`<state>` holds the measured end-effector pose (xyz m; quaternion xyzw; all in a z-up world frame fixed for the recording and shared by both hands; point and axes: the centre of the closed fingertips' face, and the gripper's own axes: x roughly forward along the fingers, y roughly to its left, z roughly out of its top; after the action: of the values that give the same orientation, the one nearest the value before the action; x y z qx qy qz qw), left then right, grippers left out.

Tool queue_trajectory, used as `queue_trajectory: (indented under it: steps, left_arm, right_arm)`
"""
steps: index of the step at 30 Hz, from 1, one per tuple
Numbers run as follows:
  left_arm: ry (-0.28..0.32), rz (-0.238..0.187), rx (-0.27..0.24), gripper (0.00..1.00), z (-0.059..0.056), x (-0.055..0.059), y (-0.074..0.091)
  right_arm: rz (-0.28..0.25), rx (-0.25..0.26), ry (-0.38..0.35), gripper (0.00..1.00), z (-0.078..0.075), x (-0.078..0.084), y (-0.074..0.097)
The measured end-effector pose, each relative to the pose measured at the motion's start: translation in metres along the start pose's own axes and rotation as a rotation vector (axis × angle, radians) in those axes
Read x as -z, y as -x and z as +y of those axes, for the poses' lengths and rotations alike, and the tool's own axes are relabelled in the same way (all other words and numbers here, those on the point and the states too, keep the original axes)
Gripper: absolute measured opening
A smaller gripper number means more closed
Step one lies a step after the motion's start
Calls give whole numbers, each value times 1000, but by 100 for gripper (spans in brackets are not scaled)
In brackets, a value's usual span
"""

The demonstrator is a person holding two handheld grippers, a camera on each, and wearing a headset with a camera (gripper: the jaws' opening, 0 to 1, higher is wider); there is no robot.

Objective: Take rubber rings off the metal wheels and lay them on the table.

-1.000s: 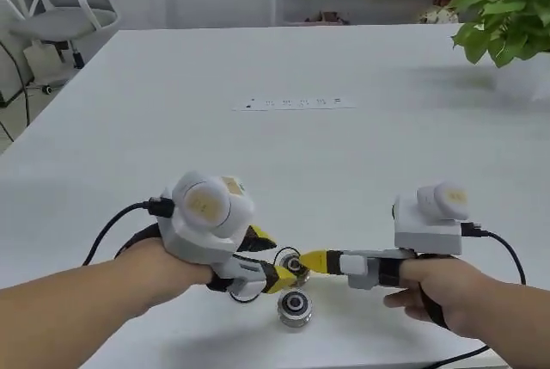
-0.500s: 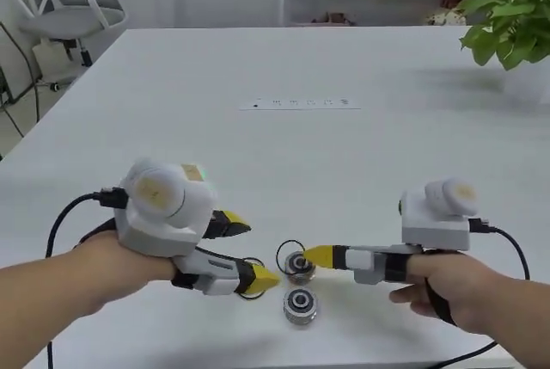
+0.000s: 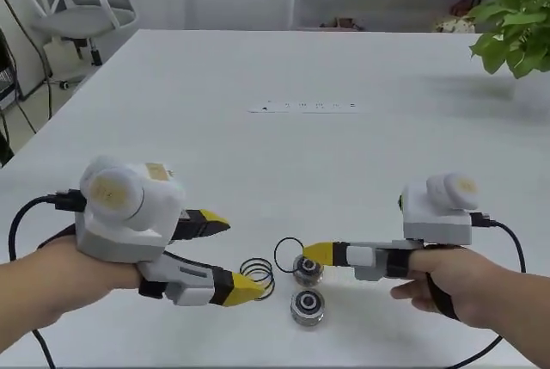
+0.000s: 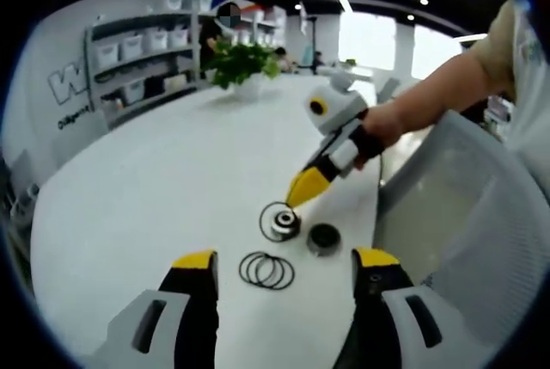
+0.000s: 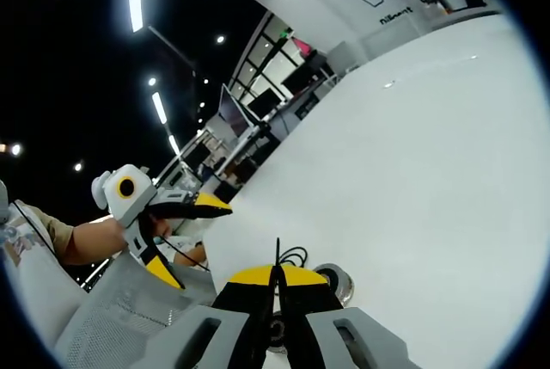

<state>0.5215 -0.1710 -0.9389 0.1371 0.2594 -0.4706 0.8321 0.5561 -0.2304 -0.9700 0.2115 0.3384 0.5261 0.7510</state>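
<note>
Two metal wheels lie near the table's front edge: one (image 3: 308, 268) at my right gripper's tip, the other (image 3: 307, 306) just in front of it. My right gripper (image 3: 310, 255) is shut on a thin black rubber ring (image 3: 289, 253) that hangs loosely beside the first wheel (image 4: 281, 224); the ring shows edge-on (image 5: 277, 253) between the jaws. A small pile of black rubber rings (image 3: 255, 273) lies flat on the table. My left gripper (image 3: 232, 255) is open, with the pile (image 4: 266, 270) just ahead of its jaws and nothing between them.
A white table (image 3: 284, 162) stretches far ahead, with a small power strip (image 3: 309, 107) set in its middle. A potted plant (image 3: 516, 38) stands at the far right. An office chair (image 3: 82, 8) sits beyond the far left corner.
My left gripper has drawn back to the left, away from the wheels, and the pile of rings now lies on the table by its lower jaw. The right gripper has stayed at the wheel.
</note>
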Motion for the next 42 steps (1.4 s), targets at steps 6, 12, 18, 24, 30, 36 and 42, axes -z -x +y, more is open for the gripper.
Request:
queue_trajectory:
  steps: [6,12,18,24,30,36,42]
  left_arm:
    - [2,-15,5,69,-4,-1,8]
    - [3,-26,-1,72,-4,-1,16]
    - [11,-37,-11,73,-1,-1,23]
    - [18,-37,-18,73,1,2,27]
    - [25,-38,-21,73,3,5,29]
    - [32,-41,-22,73,2,5,28]
    - [42,-42,-23,73,3,8,28]
  right_arm:
    - [19,-17,10,0,9,0,-5]
    - [42,-28,17,0,14,0,-12]
    - [76,-41,18,0,18,5,-20]
    - [111,-52,20,0,22,12,-27]
    - [144,-53,16,0,21,19,-32]
    - [195,-55,13,0,20,31,-36]
    - [212,-45,22,0,16,35,-39]
